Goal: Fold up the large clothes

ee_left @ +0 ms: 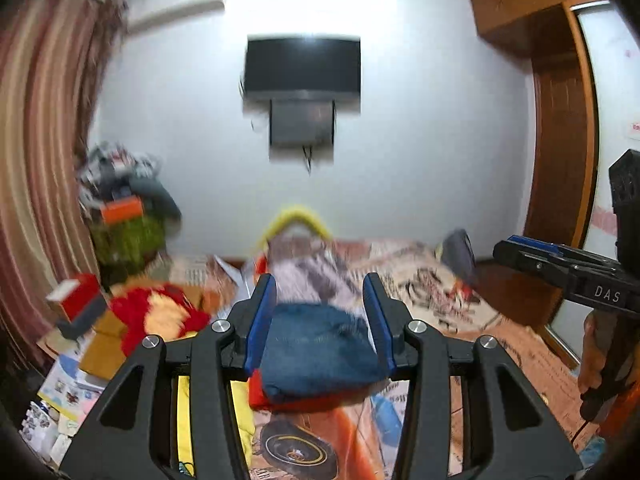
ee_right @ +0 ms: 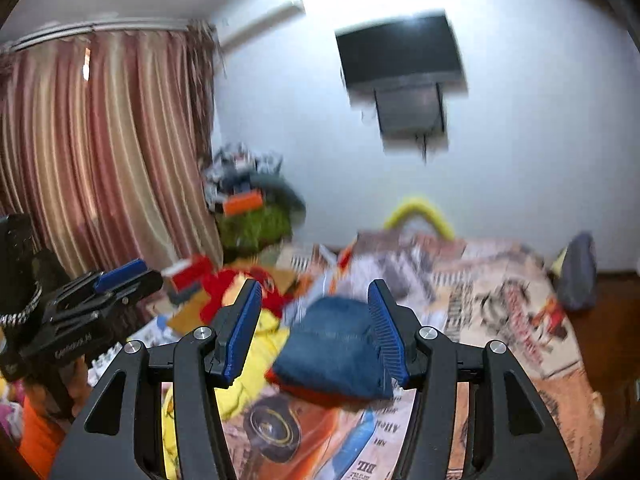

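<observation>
Denim, a folded blue pad [ee_left: 320, 348] on my cartoon-print bedspread [ee_left: 436, 288]; left gripper [ee_left: 320, 288] and right gripper [ee_right: 316, 294] gape empty.

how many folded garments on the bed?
1 that is clearly folded: blue jeans lying on the printed bedspread, atop something red. A yellow garment lies crumpled to their left. More may be hidden behind the hand-held grippers.
</observation>
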The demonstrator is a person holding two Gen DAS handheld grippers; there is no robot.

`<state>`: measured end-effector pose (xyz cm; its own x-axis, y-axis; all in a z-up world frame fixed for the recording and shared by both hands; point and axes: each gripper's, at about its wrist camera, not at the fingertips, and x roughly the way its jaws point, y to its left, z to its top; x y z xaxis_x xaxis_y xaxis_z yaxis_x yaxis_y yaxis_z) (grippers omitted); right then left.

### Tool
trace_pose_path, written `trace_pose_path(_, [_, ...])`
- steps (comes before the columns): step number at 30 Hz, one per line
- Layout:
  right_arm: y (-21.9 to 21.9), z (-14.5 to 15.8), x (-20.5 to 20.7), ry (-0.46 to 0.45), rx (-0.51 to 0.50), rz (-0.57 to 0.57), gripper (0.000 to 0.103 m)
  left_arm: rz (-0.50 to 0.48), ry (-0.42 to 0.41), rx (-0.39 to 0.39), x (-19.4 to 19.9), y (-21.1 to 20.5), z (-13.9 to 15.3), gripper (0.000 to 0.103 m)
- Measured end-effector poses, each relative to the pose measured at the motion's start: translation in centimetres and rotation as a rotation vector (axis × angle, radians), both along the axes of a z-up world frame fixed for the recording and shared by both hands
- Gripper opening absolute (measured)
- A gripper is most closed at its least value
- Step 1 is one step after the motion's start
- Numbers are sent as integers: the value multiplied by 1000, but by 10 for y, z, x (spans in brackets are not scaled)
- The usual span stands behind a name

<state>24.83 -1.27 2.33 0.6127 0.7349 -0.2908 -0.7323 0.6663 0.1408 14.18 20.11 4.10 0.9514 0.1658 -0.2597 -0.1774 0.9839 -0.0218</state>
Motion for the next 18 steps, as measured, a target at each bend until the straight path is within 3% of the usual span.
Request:
trace_pose_path(4, [-12,6,-40,-94,42,-24,51,31,-101,11,-47,-28,6,45])
trace_pose_path(7, [-17,2,-60,-128,56,-43,55,55,-142,1,-69,-39,6,52])
trace_pose_path(9, [-18,-2,-68,-141,59,-73,69,96,-169,7,-81,-44,4,71])
trace_pose_path(12, [-24,-7,-72,-151,88,-121,89,129,-194,15,-95,-49,-1,90])
trace_pose_path(15, [-28,-7,-75,-153,102,-163,103,154,-194,11,-102,-52,-7,102])
trace_pose_path(18, [-29,-5,-79,-159,96,-196,103,170,-175,26,-102,-54,-12,102])
